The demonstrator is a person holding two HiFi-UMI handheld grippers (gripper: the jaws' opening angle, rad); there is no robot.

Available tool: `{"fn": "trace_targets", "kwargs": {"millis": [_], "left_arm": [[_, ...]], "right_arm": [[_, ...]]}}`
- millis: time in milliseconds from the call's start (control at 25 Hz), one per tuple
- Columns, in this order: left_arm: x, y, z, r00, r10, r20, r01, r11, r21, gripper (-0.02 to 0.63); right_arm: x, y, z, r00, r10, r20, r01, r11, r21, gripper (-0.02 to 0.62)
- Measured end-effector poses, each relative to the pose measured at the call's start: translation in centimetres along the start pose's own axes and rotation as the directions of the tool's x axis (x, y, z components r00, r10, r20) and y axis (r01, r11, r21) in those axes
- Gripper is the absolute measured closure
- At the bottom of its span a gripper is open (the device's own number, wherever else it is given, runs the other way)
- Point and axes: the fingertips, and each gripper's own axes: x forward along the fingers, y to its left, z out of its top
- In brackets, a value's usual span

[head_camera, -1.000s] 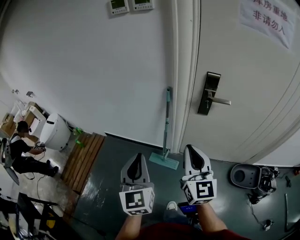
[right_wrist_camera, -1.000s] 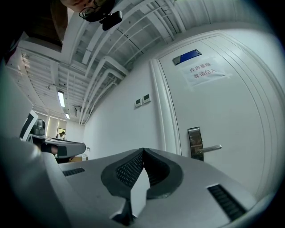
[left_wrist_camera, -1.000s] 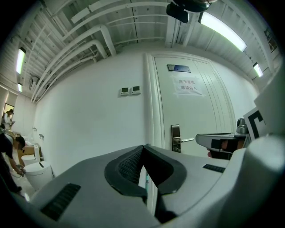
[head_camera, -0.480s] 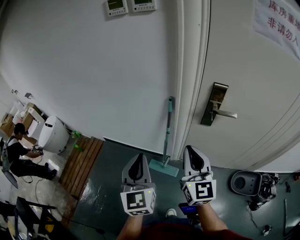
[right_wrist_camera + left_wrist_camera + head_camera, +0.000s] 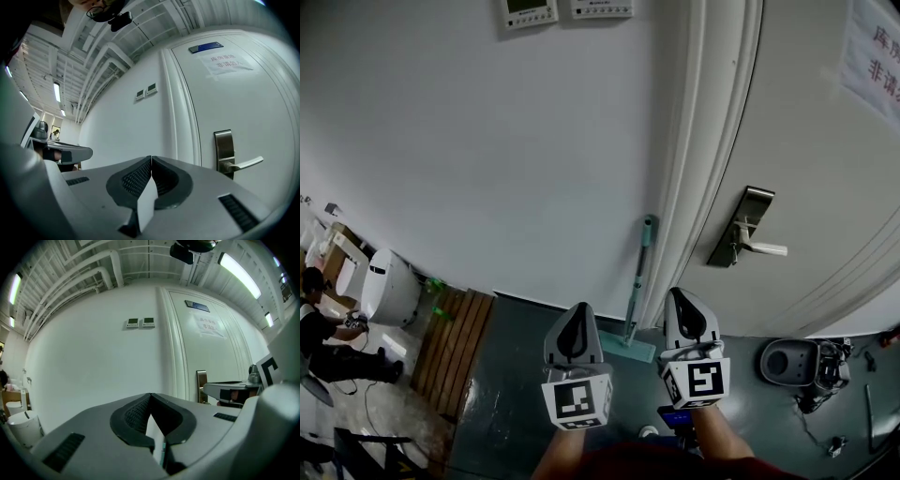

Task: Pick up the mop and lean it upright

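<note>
Head view: mop point(image 5: 637, 274) upright against the wall point(image 5: 487, 169), beyond left claw point(image 5: 578, 308) and right claw point(image 5: 680, 293), both clenched, empty.

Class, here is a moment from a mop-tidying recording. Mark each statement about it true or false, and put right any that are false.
1. The mop stands upright against the wall beside the door frame. True.
2. The left gripper is clamped on the mop's handle. False: its jaws are shut on nothing, and the mop stands apart from it.
3. The right gripper has its jaws wide apart. False: they are shut, with nothing between them.
4. The door has a metal lever handle. True.
5. The wooden slats lie on the floor right of the door. False: they lie at the left, along the wall.
</note>
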Motion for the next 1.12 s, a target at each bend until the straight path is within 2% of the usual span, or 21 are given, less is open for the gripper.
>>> {"fn": "trace_targets", "kwargs": {"millis": [600,920,1120], "left_arm": [[7.5,7.5,0.4,0.993,-0.117,0.012,0.117,0.993,-0.01,0.592],[10.0,6.5,0.5,0.986,-0.165,0.027,0.166,0.986,-0.02,0.592],[11.2,6.2,-0.5,0.99,-0.14,-0.014,0.14,0.99,0.005,0.592]], "right_arm": [[8.8,2.9,-0.2,0.992,-0.126,0.001,0.126,0.992,-0.019,0.577],[9.9,1.2,-1.2,0.985,-0.17,-0.015,0.17,0.985,-0.024,0.577],[10.3,-0.4,-2.1,0.986,-0.165,-0.034,0.165,0.986,-0.014,0.577]]}}
